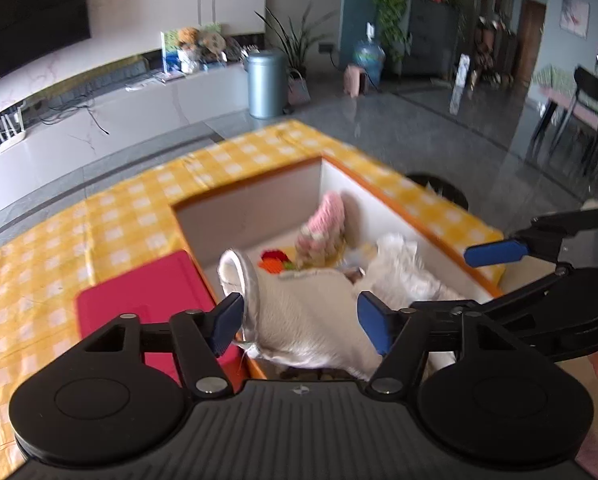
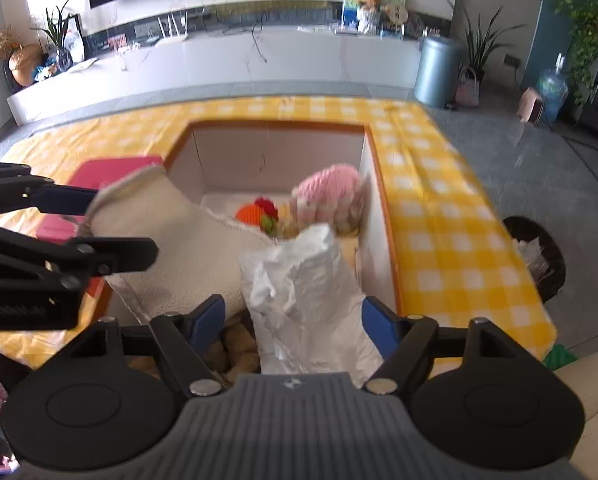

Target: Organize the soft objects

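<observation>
Both my left gripper [image 1: 301,322] and right gripper [image 2: 293,320] have jaws wide, gripping nothing. The cream fleece cloth [image 1: 311,312] and white bag [image 2: 299,292] sit in the box [image 2: 373,184] with the knitted toys (counter looks cleared); I judge little remains.

No text, label, brand name or number is legible anywhere in either wrist view. The only mark is a small emblem [image 1: 300,390] moulded on the ribbed grey housing of each handheld device, too small to make out. A colourful card or booklet [image 2: 353,10] standing on the long white shelf against the far wall carries print that is blurred beyond reading, as does the framed picture [image 1: 574,14] on the blue-grey wall.
</observation>
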Demonstrator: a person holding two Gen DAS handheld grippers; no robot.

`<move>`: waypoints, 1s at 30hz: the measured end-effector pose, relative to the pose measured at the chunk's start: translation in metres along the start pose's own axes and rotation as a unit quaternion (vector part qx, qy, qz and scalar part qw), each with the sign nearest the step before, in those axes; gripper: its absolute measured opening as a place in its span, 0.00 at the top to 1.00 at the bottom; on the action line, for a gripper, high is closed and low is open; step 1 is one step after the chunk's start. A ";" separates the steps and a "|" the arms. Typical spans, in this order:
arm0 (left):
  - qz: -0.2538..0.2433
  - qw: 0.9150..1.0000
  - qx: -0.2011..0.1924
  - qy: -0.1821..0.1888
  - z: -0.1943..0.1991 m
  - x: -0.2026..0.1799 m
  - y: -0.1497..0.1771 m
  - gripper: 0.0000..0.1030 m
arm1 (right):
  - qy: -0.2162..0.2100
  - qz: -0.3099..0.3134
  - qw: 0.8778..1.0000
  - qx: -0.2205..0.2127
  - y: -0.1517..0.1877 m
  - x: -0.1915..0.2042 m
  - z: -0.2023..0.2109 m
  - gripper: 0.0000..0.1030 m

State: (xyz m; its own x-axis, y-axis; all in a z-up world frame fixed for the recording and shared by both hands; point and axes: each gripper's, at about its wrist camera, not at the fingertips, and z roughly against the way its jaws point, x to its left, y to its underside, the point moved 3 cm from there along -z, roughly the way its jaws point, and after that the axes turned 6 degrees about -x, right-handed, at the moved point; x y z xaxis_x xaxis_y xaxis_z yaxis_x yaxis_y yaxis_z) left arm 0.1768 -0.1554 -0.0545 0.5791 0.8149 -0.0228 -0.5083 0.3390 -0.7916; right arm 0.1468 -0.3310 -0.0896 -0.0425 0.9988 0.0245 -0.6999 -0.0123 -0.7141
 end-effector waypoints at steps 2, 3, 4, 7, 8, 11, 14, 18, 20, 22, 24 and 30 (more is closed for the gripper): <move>0.004 1.000 -0.010 -0.001 0.014 0.004 -0.006 0.25 | 0.002 0.001 1.000 -0.011 -0.006 0.002 0.012 0.25; 0.004 1.000 -0.015 -0.003 0.021 0.005 -0.009 0.25 | 0.003 0.001 1.000 -0.016 -0.009 0.004 0.018 0.25; 0.001 1.000 -0.022 -0.006 0.028 0.006 -0.012 0.25 | 0.005 0.002 1.000 -0.022 -0.011 0.005 0.025 0.24; -0.012 0.999 -0.048 -0.016 0.054 0.005 -0.019 0.25 | 0.007 0.006 0.999 -0.044 -0.018 0.013 0.046 0.20; -0.016 0.998 -0.057 -0.018 0.063 0.006 -0.021 0.25 | 0.008 0.009 0.999 -0.053 -0.021 0.016 0.054 0.18; -0.027 0.995 -0.089 -0.029 0.091 0.005 -0.024 0.25 | 0.014 0.017 0.996 -0.086 -0.026 0.028 0.080 0.15; -0.039 0.991 -0.122 -0.046 0.118 0.004 -0.023 0.25 | 0.018 0.023 0.992 -0.125 -0.029 0.042 0.107 0.11; -0.042 0.984 -0.163 -0.064 0.154 0.005 -0.016 0.25 | 0.015 0.014 0.986 -0.167 -0.029 0.060 0.139 0.10; -0.040 0.981 -0.177 -0.073 0.167 0.006 -0.011 0.25 | 0.004 0.002 0.984 -0.180 -0.024 0.068 0.152 0.10; -0.039 0.978 -0.187 -0.086 0.176 0.008 -0.004 0.25 | -0.006 -0.013 0.981 -0.191 -0.019 0.076 0.163 0.10; -0.039 0.976 -0.189 -0.099 0.181 0.011 0.003 0.25 | -0.014 -0.024 0.979 -0.201 -0.011 0.082 0.171 0.10; -0.031 0.966 -0.218 -0.138 0.193 0.016 0.028 0.25 | -0.007 -0.038 0.971 -0.235 0.017 0.102 0.183 0.05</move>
State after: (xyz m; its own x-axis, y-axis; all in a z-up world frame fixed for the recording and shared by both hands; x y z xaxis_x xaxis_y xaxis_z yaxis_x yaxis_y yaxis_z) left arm 0.0485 -0.0418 0.0408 0.3785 0.9135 0.1493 -0.1266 0.2108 -0.9693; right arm -0.0001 -0.2383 0.0282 -0.0150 0.9952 0.0962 -0.2996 0.0873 -0.9501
